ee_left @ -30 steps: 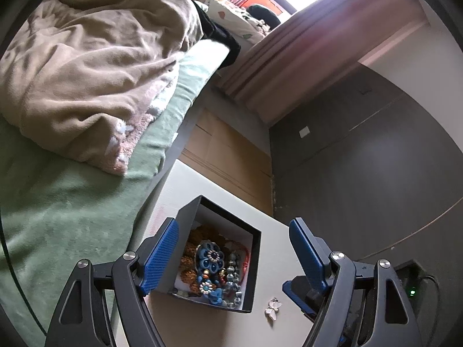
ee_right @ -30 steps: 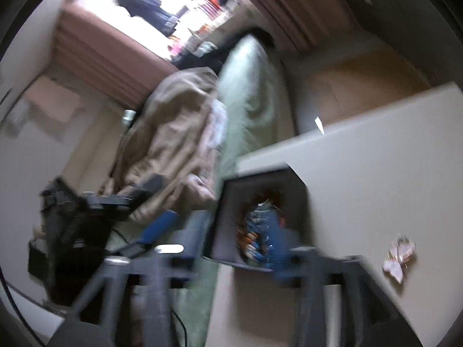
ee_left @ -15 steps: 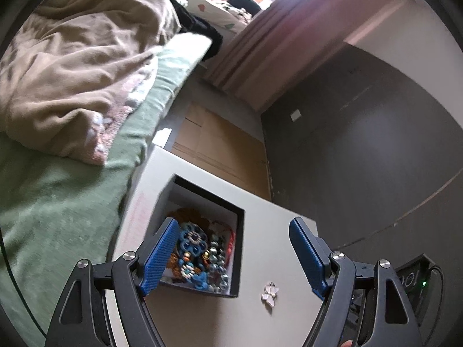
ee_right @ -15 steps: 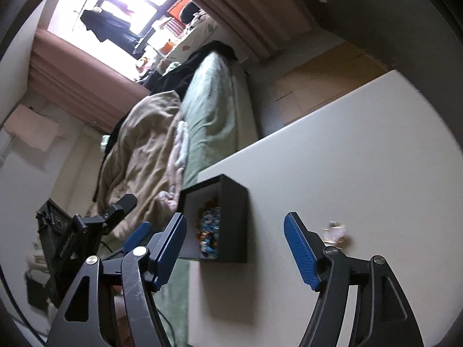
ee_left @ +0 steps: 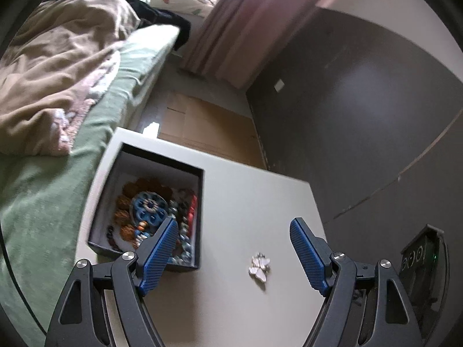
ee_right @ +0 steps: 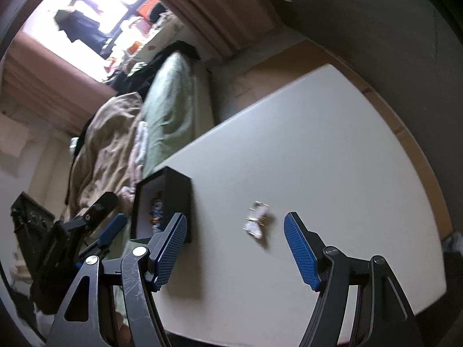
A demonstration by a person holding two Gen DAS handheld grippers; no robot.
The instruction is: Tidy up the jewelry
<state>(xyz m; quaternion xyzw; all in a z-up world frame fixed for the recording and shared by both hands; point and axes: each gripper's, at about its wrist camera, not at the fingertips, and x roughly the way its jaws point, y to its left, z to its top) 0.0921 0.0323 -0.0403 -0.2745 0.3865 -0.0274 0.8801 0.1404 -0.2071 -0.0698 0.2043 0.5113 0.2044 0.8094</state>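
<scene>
A black open box holding several pieces of beaded jewelry, among them a blue round piece, stands at the left edge of a white table. A small white butterfly-shaped piece lies loose on the table to the right of the box. My left gripper is open and empty, above the table between the box and the white piece. My right gripper is open and empty, with the white piece just ahead between its fingers and the box to its left.
A bed with a green sheet and a beige blanket runs along the table's left side. A dark wall stands to the right, with a black device at its foot. Cardboard lies on the floor beyond the table.
Both grippers have swung right from the box toward the white piece, which now sits between each pair of fingers. The right view has cleared from blur. Both stayed open.
</scene>
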